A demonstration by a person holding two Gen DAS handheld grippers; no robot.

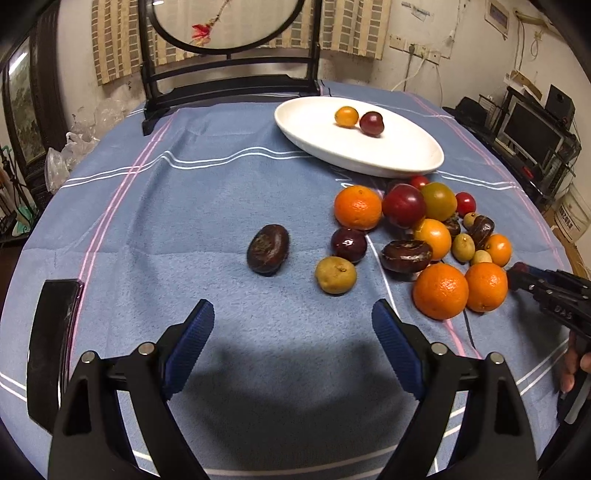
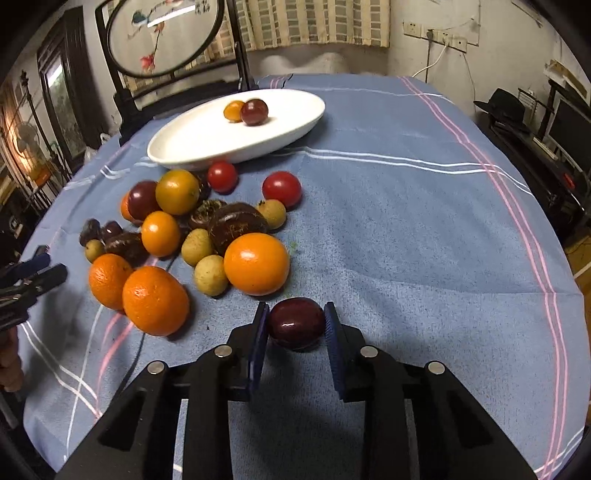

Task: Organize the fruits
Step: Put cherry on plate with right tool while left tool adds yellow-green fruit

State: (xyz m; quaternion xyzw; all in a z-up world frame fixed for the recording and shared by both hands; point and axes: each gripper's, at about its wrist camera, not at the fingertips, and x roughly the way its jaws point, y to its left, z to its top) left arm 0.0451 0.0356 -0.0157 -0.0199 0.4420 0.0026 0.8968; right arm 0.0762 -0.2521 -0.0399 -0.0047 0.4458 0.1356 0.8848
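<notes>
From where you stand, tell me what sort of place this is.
Probably a lived-in home room: a cloth-covered table with fruit, a framed oval embroidery screen behind it, and a monitor on a cluttered desk.

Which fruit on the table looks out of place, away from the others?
One dark brown fruit lies alone on the blue cloth, apart from the main pile near the white plate. Nothing looks spilled or damaged.

Right tool (image 1: 517, 275) body: embossed "DAS"; nothing else legible.

Both wrist cameras look low across the table, sharing the fruit pile (image 1: 424, 236) and plate (image 2: 192, 147).
</notes>
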